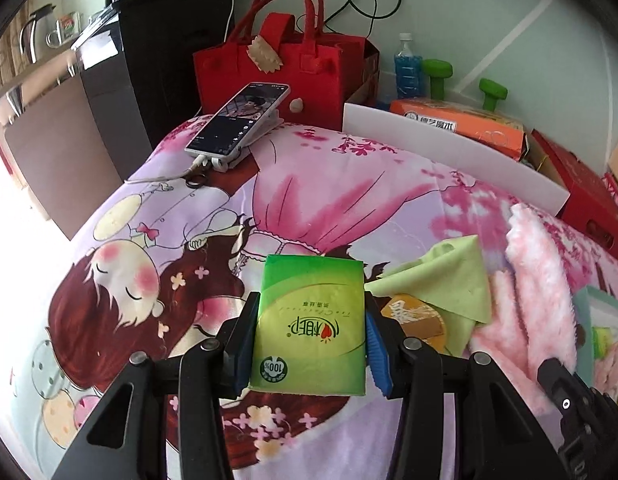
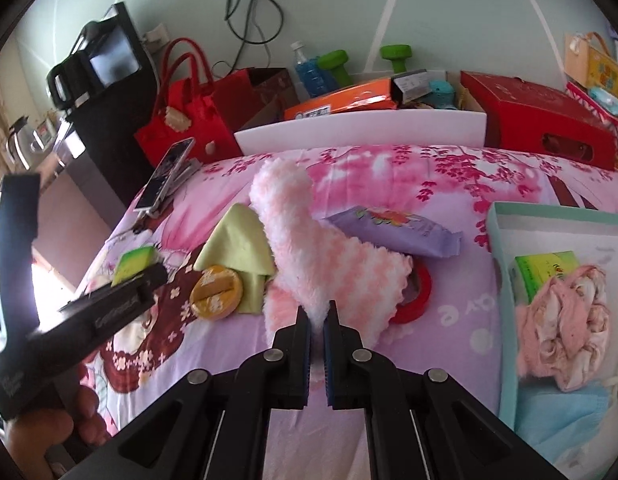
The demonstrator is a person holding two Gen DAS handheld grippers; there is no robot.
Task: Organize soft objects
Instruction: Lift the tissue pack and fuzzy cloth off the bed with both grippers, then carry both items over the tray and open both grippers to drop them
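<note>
My left gripper [image 1: 311,340] is shut on a green tissue pack [image 1: 309,324], held flat above the cartoon bedspread [image 1: 169,240]; the same pack [image 2: 134,261] shows at the left gripper's tip in the right wrist view. My right gripper [image 2: 317,320] is shut on a fluffy pink-and-white cloth [image 2: 309,248], pinching its near edge so that it rises in a fold. The cloth [image 1: 537,280] lies at the right in the left wrist view. A light green cloth [image 2: 237,248] lies beside it. A teal box [image 2: 505,280] at the right holds another green pack [image 2: 545,272] and a crumpled pink fabric [image 2: 565,336].
A round yellow tin [image 2: 216,292], a purple wipes packet [image 2: 397,232] and a red tape roll [image 2: 419,292] lie on the bed. A phone on a stand [image 1: 237,120] and a red felt bag [image 1: 277,68] stand at the far left. A white board [image 2: 361,132] and boxes line the far edge.
</note>
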